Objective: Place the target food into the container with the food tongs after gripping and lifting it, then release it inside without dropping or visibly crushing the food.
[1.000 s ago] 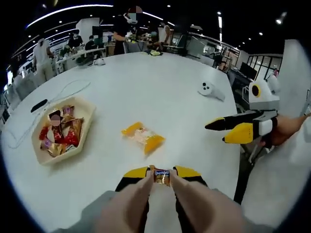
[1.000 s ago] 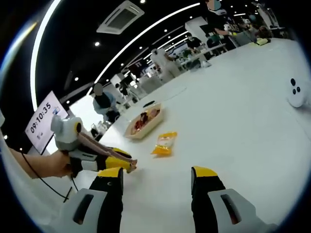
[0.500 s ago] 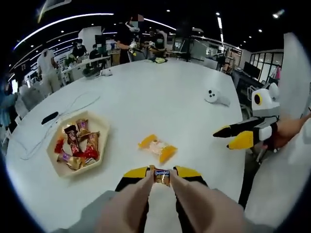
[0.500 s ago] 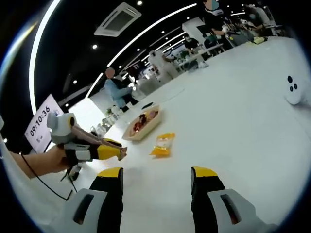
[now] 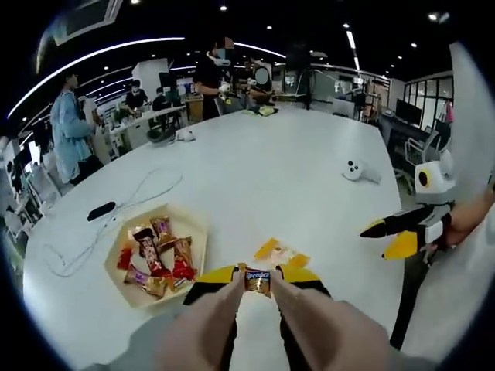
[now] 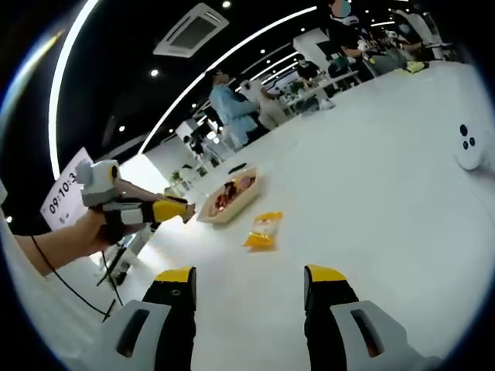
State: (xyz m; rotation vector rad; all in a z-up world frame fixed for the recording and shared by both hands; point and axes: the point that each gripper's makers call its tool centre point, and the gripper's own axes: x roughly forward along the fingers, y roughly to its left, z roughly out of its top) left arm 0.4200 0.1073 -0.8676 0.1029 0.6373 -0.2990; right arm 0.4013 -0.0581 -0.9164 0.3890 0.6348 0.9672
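I see the small brown-and-gold wrapped candy (image 5: 257,281) pinched between the yellow-tipped jaws of my left gripper (image 5: 257,278), held above the white round table (image 5: 255,162), near its front edge. The left gripper is clamped on it; the wrapper doesn't look squashed. Just left of the tips sits the beige hexagonal tray (image 5: 195,234) w/ several red, gold and brown wrapped sweets inside. Just beyond the tips lies a clear snack packet with orange ends (image 5: 280,253), flat on the table, partly hidden by the jaws.

The right gripper view gives me the side angle: the left gripper (image 6: 184,212) comes in from the left, raised off the table, its tip near the tray (image 6: 246,195), though I can't tell whether it's over the tray or short of it. The candy is too small to make out there. The packet (image 6: 263,229) lies apart from the tray. My right gripper (image 6: 251,278) has jaws spread wide, nothing between them; in the left gripper view it (image 5: 390,236) hangs off the table's right side.

Further out: a white controller (image 5: 356,171), a black phone-like slab (image 5: 101,211) and a thin white cable (image 5: 131,201) on the table. Open-plan office behind, strip lights, ppl standing at desks.
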